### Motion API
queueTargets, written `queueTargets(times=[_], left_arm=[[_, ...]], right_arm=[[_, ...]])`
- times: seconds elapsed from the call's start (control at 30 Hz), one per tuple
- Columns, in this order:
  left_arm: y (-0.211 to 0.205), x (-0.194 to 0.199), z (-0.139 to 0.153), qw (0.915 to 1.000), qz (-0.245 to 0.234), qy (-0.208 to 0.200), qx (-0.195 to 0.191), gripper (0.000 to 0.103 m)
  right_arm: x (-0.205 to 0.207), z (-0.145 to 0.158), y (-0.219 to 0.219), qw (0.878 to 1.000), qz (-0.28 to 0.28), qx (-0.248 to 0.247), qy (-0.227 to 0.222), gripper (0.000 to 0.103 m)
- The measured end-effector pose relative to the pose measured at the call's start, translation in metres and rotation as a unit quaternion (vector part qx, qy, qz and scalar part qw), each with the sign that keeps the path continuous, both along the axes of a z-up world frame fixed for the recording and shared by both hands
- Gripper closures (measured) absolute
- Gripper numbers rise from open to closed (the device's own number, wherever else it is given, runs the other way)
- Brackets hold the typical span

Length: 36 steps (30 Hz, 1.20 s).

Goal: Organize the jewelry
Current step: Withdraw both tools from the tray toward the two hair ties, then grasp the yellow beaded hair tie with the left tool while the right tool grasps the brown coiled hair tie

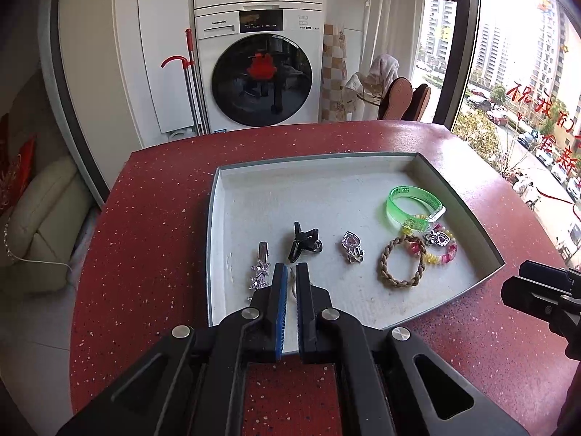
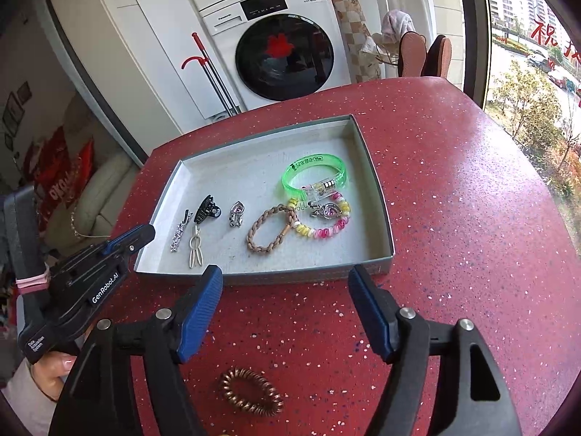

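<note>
A grey tray point(image 1: 464, 196) point(image 2: 381, 200) on the red counter holds jewelry: a rhinestone star clip point(image 1: 258, 270) point(image 2: 178, 234), a black claw clip point(image 1: 303, 240) point(image 2: 207, 208), a silver heart pendant point(image 1: 351, 247) point(image 2: 236, 213), a braided brown bracelet point(image 1: 401, 265) point(image 2: 270, 230), a green bangle point(image 1: 414, 203) point(image 2: 314, 174) and a pink-yellow bead bracelet point(image 2: 323, 221). My left gripper point(image 1: 291, 272) point(image 2: 145, 234) hangs over the tray's near left corner, jaws nearly shut with a silver clip point(image 1: 292, 287) point(image 2: 195, 250) lying under them. My right gripper point(image 2: 285, 279) is open and empty above a brown spiral hair tie point(image 2: 251, 392) on the counter.
The red speckled counter point(image 2: 454, 218) ends at a window on the right. A washing machine point(image 1: 259, 72), a red-handled mop point(image 1: 192, 83) and a cream sofa point(image 1: 40, 225) stand beyond its far edge.
</note>
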<state>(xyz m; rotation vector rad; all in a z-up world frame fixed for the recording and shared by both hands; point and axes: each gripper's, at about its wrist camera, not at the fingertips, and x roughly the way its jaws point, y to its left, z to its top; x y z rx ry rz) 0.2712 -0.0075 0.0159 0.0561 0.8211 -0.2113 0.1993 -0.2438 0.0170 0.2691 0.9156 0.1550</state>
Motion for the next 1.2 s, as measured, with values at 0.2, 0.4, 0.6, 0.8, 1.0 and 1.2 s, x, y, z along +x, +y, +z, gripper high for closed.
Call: queueTargets(times=[0.2,0.4,0.6,0.8,1.0,1.2], left_arm=[[0.006,-0.016,0.001,0.9998,0.022,0.002,0.004,0.000],[0.012,-0.027,-0.011,0.9996,0.026,-0.003,0.006,0.000],[0.017,-0.052,-0.015,0.9992,0.036,-0.014,0.011,0.000],[0.019,-0.089,-0.024,0.9995,0.032,0.000,0.008,0.000],[0.008,-0.132,-0.035,0.9993,-0.007,0.028,-0.023,0.000],[-0.016,-0.163,-0.048,0.9979,-0.029,0.054,-0.023,0.000]], right_arm=[[-0.020,0.000,-0.002,1.000,0.000,0.007,-0.002,0.019],[-0.036,-0.001,-0.004,1.000,0.001,0.010,-0.013,0.017],[-0.051,-0.004,-0.004,0.999,0.015,0.029,-0.001,0.017],[-0.062,-0.017,-0.006,0.999,0.028,0.011,0.034,0.017],[-0.072,-0.034,-0.004,0.998,0.034,-0.017,0.056,0.017],[-0.071,-0.050,-0.004,0.996,0.044,-0.019,0.077,0.017]])
